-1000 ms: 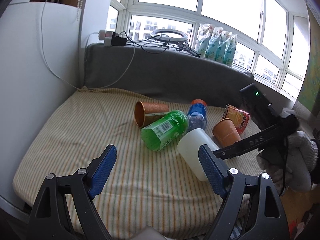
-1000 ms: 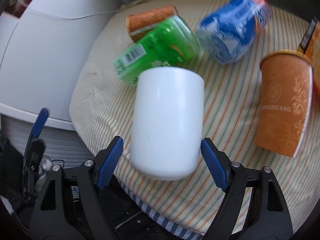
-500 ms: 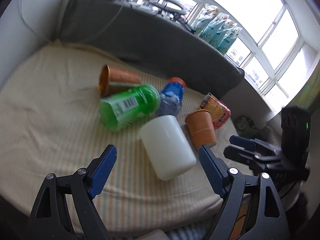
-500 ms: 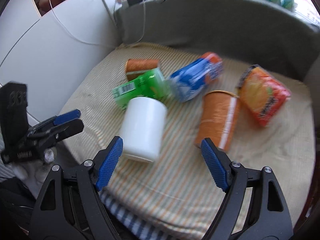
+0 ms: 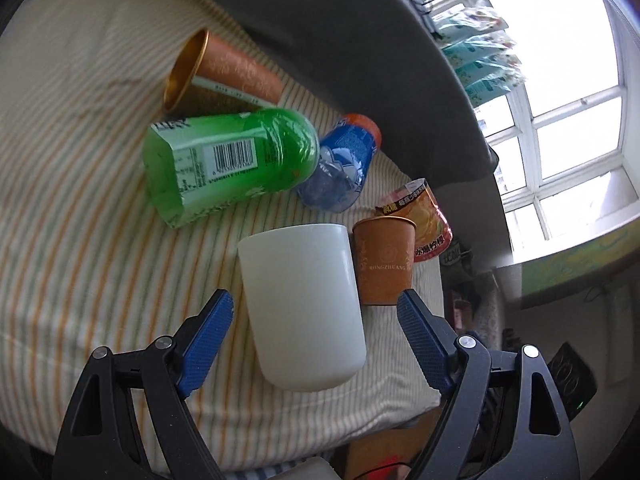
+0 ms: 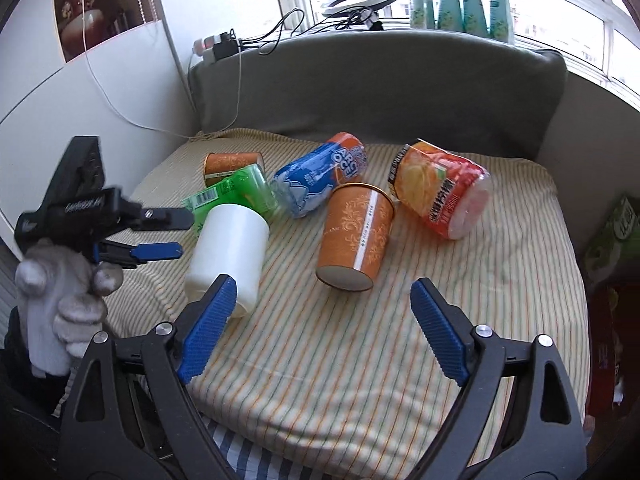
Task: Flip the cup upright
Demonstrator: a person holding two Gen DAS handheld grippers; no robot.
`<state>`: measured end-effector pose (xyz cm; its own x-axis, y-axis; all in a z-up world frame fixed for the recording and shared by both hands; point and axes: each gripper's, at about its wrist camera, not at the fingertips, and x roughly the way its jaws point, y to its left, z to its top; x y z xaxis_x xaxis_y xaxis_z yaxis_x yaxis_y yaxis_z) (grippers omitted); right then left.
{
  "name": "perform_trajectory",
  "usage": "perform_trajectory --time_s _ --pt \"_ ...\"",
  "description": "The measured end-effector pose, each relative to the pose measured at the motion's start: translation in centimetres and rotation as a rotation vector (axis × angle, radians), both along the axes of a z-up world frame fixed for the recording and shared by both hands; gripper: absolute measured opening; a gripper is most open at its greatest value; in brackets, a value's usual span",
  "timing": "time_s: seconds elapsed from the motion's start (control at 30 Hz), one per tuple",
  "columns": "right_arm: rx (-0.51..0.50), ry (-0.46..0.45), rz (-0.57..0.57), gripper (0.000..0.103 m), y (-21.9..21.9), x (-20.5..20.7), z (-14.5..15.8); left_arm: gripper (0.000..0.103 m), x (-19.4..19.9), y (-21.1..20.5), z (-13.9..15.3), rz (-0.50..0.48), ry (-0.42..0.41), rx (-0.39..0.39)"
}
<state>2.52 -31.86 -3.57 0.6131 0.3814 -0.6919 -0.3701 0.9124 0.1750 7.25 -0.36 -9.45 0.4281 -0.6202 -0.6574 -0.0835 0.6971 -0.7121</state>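
Note:
A white cup point(image 5: 302, 304) lies on its side on the striped cushion point(image 5: 80, 208), near the front edge. It also shows in the right wrist view point(image 6: 228, 254). My left gripper point(image 5: 316, 340) is open, its blue pads on either side of the cup's near end without touching it. In the right wrist view the left gripper point(image 6: 160, 234) sits just left of the cup, held by a gloved hand. My right gripper point(image 6: 322, 330) is open and empty, pulled back above the cushion's front edge. An orange paper cup point(image 6: 356, 236) lies on its side right of the white cup.
A green bottle point(image 5: 228, 168), a blue bottle point(image 5: 340, 168), an orange-red bottle point(image 6: 440, 188) and a copper cup point(image 5: 216, 76) lie on the cushion behind the cups. A grey backrest point(image 6: 380, 80) stands behind. A white cabinet point(image 6: 80, 100) is at the left.
My left gripper has moved in and down around the white cup. My right gripper has drawn back and up, away from the cup.

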Motion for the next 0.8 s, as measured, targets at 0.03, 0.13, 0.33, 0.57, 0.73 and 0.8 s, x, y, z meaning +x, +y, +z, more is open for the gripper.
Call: perform_trajectory --time_s 0.03,0.13,0.33,0.57,0.73,0.8 --pt "-0.003 -0.002 -0.003 0.091 -0.1 -0.1 -0.1 0.084 0.1 0.0 -0.1 0.002 0.01 -0.007" --pt "-0.002 -0.003 -0.009 0.091 -0.4 -0.3 -0.3 0.084 0.7 -0.2 -0.7 0.004 0.044 -0.039" --pt "0.016 0.007 -0.028 0.091 -1.3 -0.3 -0.7 0.084 1.6 -0.6 -1.7 0.014 0.065 -0.015" --pt "0.018 0.022 -0.044 0.091 -1.6 -0.4 -1.4 0.082 2.4 -0.8 -2.5 0.02 0.072 0.015" --pt "0.029 0.039 -0.069 0.091 -2.3 -0.3 -2.0 0.075 2.5 -1.1 -2.6 0.014 0.064 0.031" --pt "0.036 0.043 -0.078 0.091 -2.5 -0.2 -2.1 0.075 2.5 -1.4 -2.4 0.009 0.048 0.049"
